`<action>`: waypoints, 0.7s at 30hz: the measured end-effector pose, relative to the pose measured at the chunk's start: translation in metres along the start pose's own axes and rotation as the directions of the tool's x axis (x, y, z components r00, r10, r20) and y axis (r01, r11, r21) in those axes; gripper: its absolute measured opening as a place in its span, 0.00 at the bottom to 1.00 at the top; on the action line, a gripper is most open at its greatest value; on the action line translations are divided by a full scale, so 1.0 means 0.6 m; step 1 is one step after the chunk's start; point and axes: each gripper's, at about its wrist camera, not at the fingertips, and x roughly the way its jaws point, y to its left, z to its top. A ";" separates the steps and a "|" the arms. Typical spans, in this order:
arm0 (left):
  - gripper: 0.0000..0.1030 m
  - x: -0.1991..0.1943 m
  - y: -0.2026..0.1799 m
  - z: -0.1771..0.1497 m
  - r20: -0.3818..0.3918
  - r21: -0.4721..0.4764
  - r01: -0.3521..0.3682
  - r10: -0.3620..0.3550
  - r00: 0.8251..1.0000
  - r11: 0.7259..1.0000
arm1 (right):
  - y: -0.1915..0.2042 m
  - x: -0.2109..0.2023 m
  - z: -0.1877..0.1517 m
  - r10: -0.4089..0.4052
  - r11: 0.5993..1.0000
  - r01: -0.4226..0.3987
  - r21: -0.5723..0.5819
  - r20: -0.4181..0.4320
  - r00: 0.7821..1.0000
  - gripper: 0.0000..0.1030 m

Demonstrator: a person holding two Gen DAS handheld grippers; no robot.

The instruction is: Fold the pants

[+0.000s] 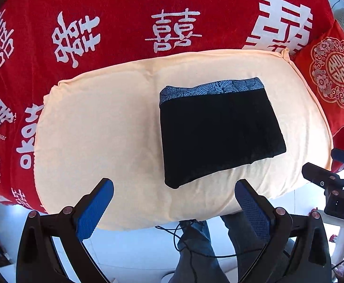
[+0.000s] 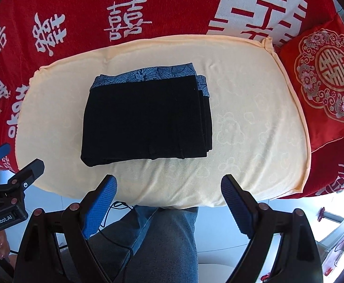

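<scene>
Black pants (image 1: 219,132) (image 2: 146,120) with a blue patterned waistband lie folded into a compact rectangle on a cream cushion (image 1: 105,122) (image 2: 254,129). My left gripper (image 1: 174,188) hangs open above the cushion's near edge, short of the pants, with nothing between its blue pads. Over the same near edge my right gripper (image 2: 169,184) is open and empty too. In the left wrist view the right gripper's black body (image 1: 332,184) shows at the right edge. The left one (image 2: 9,179) appears at the left edge of the right wrist view.
A red blanket (image 1: 124,18) (image 2: 172,7) with white characters covers the surface around the cushion. A red embroidered pillow (image 1: 332,75) (image 2: 325,82) lies at the right. Below are a person's jeans-clad legs (image 2: 153,240), a black cable (image 1: 195,252) and pale floor.
</scene>
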 end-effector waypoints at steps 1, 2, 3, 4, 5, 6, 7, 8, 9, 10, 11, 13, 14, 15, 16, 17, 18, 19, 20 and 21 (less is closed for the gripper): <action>1.00 -0.001 0.000 0.000 0.000 0.003 -0.001 0.001 1.000 1.000 | 0.001 -0.001 0.001 0.001 1.000 -0.001 0.004 0.002 1.000 0.89; 1.00 -0.001 0.000 0.000 0.001 0.005 0.000 0.000 1.000 1.000 | 0.003 -0.003 0.003 0.001 1.000 -0.001 0.006 0.003 1.000 0.89; 1.00 -0.001 0.001 0.000 0.001 0.006 0.002 -0.002 1.000 1.000 | 0.004 -0.003 0.005 0.001 1.000 -0.001 0.007 0.004 1.000 0.89; 1.00 -0.001 0.001 0.000 0.001 0.008 0.004 -0.004 1.000 1.000 | 0.006 -0.003 0.006 -0.001 1.000 0.001 0.007 0.005 1.000 0.89; 1.00 0.000 0.000 -0.001 0.001 0.011 0.006 -0.006 1.000 1.000 | 0.008 -0.004 0.007 -0.005 1.000 0.005 0.005 0.004 1.000 0.89; 1.00 0.000 0.001 -0.001 0.001 0.013 0.007 -0.007 1.000 1.000 | 0.010 -0.004 0.007 -0.008 1.000 0.008 0.003 0.003 1.000 0.89; 1.00 0.000 0.001 -0.001 0.001 0.013 0.009 -0.009 1.000 1.000 | 0.011 -0.004 0.009 -0.010 1.000 0.010 0.002 0.001 1.000 0.89; 1.00 0.001 0.002 -0.001 0.001 0.012 0.012 -0.012 1.000 1.000 | 0.012 -0.005 0.010 -0.010 1.000 0.010 0.002 0.002 1.000 0.89; 1.00 0.001 0.004 -0.001 0.002 0.010 0.013 -0.013 1.000 1.000 | 0.013 -0.006 0.012 -0.011 1.000 0.011 0.003 0.004 1.000 0.89; 1.00 0.001 0.005 0.000 0.002 0.008 0.014 -0.014 1.000 1.000 | 0.015 -0.008 0.013 -0.013 1.000 0.013 0.003 0.004 1.000 0.89; 1.00 0.002 0.006 0.000 0.002 0.007 0.013 -0.013 1.000 1.000 | 0.016 -0.008 0.014 -0.014 1.000 0.014 0.004 0.004 1.000 0.89; 1.00 0.003 0.006 0.000 0.000 0.005 0.013 -0.013 1.000 1.000 | 0.017 -0.010 0.017 -0.012 1.000 0.012 0.007 0.005 1.000 0.89; 1.00 0.003 0.005 0.001 -0.002 0.005 0.014 -0.014 1.000 1.000 | 0.017 -0.010 0.018 -0.012 1.000 0.012 0.009 0.007 1.000 0.89; 1.00 0.003 0.004 0.002 -0.002 0.007 0.014 -0.014 1.000 1.000 | 0.017 -0.011 0.018 -0.011 1.000 0.011 0.012 0.009 1.000 0.89; 1.00 0.003 0.003 0.002 -0.001 0.010 0.014 -0.014 1.000 1.000 | 0.017 -0.013 0.017 -0.010 1.000 0.010 0.016 0.011 1.000 0.89; 1.00 0.003 0.002 0.002 0.000 0.014 0.014 -0.014 1.000 1.000 | 0.016 -0.014 0.017 -0.010 1.000 0.010 0.019 0.013 1.000 0.89; 1.00 0.002 0.000 0.002 0.001 0.018 0.015 -0.015 1.000 1.000 | 0.016 -0.014 0.017 -0.010 1.000 0.010 0.021 0.013 1.000 0.89; 1.00 0.002 -0.002 0.003 0.001 0.023 0.018 -0.018 1.000 1.000 | 0.015 -0.015 0.017 -0.012 1.000 0.011 0.023 0.014 1.000 0.89; 1.00 0.002 -0.004 0.003 0.000 0.027 0.021 -0.021 1.000 0.999 | 0.013 -0.015 0.016 -0.013 1.000 0.013 0.026 0.015 1.000 0.89; 1.00 0.002 -0.006 0.003 -0.001 0.032 0.024 -0.024 1.000 0.999 | 0.012 -0.016 0.016 -0.014 1.000 0.014 0.028 0.016 1.000 0.89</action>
